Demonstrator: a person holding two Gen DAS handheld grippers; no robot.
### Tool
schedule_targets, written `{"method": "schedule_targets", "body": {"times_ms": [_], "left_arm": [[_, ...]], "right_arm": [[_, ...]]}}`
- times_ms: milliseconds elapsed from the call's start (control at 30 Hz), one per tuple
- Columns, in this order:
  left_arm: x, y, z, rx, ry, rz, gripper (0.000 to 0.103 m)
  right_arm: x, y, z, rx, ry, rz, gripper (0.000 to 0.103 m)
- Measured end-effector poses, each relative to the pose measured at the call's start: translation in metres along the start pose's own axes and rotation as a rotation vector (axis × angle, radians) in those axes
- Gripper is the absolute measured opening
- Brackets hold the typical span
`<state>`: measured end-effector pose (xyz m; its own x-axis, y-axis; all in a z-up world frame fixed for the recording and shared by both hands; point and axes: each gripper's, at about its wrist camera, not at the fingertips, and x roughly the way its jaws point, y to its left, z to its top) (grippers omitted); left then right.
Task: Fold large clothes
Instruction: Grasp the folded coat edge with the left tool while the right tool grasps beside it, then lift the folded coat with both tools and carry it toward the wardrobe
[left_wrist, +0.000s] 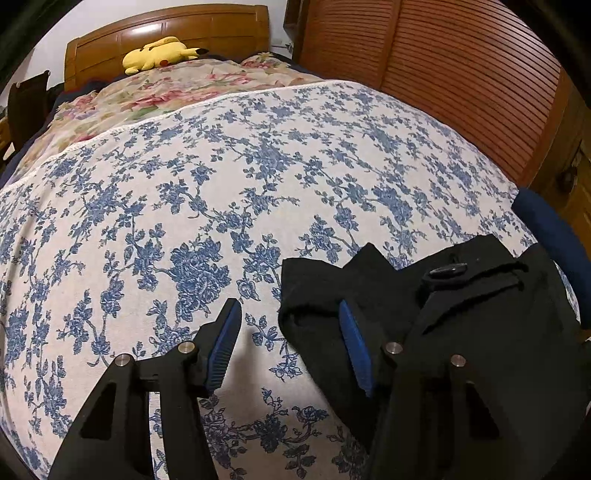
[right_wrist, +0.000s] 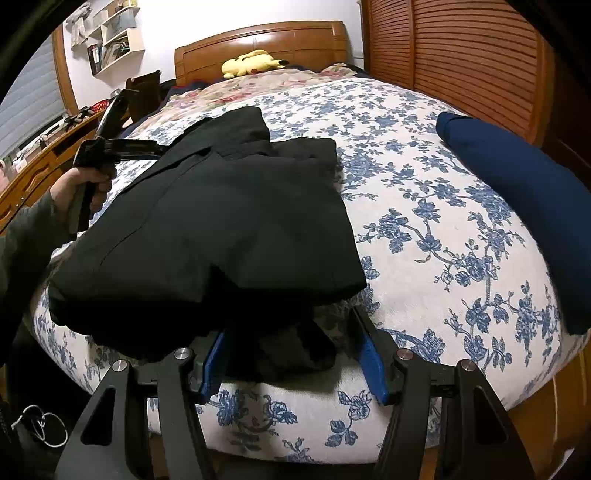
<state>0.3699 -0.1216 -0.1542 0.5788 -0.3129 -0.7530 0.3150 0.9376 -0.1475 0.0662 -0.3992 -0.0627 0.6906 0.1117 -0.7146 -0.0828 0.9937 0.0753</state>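
Note:
A black garment (right_wrist: 229, 221) lies folded in a thick pile on the blue-flowered bedspread (right_wrist: 424, 221) near the bed's foot. In the left wrist view its edge (left_wrist: 461, 314) with a black button (left_wrist: 447, 271) lies at the lower right. My left gripper (left_wrist: 288, 314) is open, its right finger over the garment's left edge, its left finger over bare bedspread (left_wrist: 184, 184). In the right wrist view the left gripper's body (right_wrist: 110, 147) is seen in a hand. My right gripper (right_wrist: 291, 328) is open, its fingers either side of the garment's near edge.
A dark blue folded cloth (right_wrist: 524, 206) lies at the bed's right side, also in the left wrist view (left_wrist: 550, 229). A yellow plush toy (right_wrist: 251, 61) sits by the wooden headboard (right_wrist: 266, 37). Slatted wooden wardrobe doors (right_wrist: 461, 55) stand right of the bed. A desk (right_wrist: 44, 155) stands left.

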Motion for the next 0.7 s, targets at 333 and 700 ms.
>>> {"method": "schedule_targets", "body": {"times_ms": [333, 700], "left_arm": [[0.004, -0.015, -0.002, 0.026, 0.032, -0.022, 0.020], [-0.058, -0.041, 0.005, 0.113, -0.114, 0.067, 0.004]], "right_arm": [[0.006, -0.002, -0.001, 0.018, -0.020, 0.007, 0.063], [-0.009, -0.001, 0.002, 0.017, -0.082, 0.091, 0.013]]}}
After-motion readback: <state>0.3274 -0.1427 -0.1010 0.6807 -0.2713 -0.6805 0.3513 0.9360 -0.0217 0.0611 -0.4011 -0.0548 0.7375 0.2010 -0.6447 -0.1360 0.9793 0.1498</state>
